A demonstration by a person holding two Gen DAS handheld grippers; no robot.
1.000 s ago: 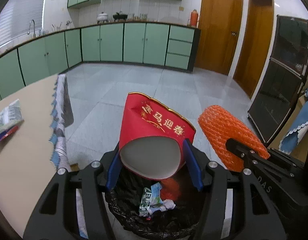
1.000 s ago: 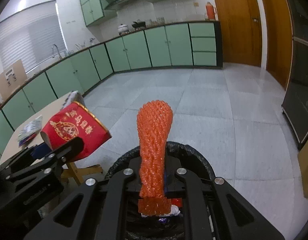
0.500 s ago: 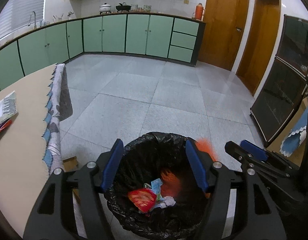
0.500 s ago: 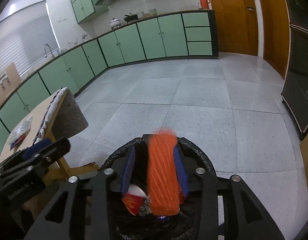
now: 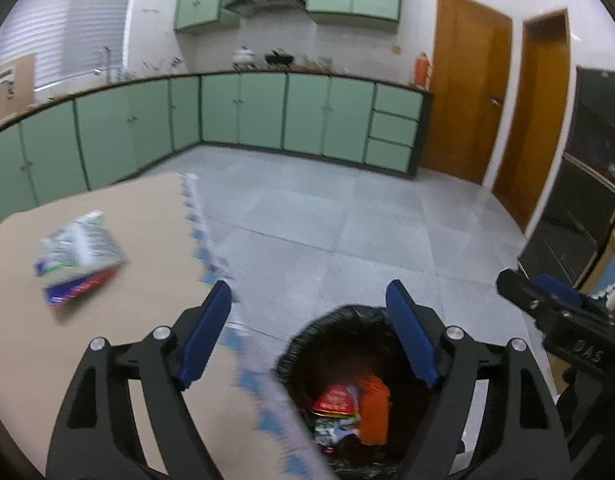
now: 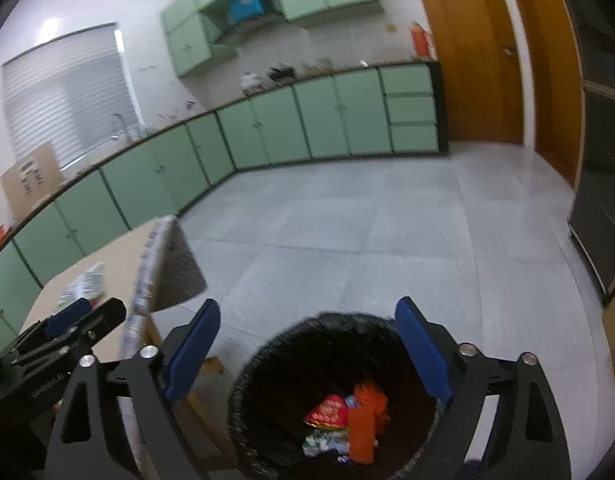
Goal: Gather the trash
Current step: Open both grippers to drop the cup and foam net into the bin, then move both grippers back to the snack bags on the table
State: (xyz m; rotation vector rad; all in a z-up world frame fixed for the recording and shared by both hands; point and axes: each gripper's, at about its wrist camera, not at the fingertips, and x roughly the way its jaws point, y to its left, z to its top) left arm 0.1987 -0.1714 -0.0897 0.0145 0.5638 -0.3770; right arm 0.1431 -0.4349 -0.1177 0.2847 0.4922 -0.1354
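A bin lined with a black bag [image 5: 307, 344] [image 6: 267, 360] stands on the floor beside the table. Inside lie a red paper cup [image 5: 332, 399] [image 6: 327, 412], an orange foam net [image 5: 373, 408] [image 6: 363, 424] and crumpled wrappers. My left gripper [image 5: 307, 332] is open and empty, above the table edge and the bin. My right gripper [image 6: 307, 348] is open and empty above the bin. A flat stack of packets [image 5: 81, 250] [image 6: 83, 284] lies on the table.
The tan table [image 5: 139, 232] with a patterned cloth edge [image 5: 203, 240] is at the left. Green cabinets [image 5: 243, 112] line the far wall. Wooden doors [image 5: 467, 104] and a dark glass cabinet [image 5: 579, 200] stand at the right. Grey floor tiles [image 5: 327, 220] lie ahead.
Both grippers opened and dropped the red cup and orange net into the bin. Since then both have lifted, and the left has swung left over the table.
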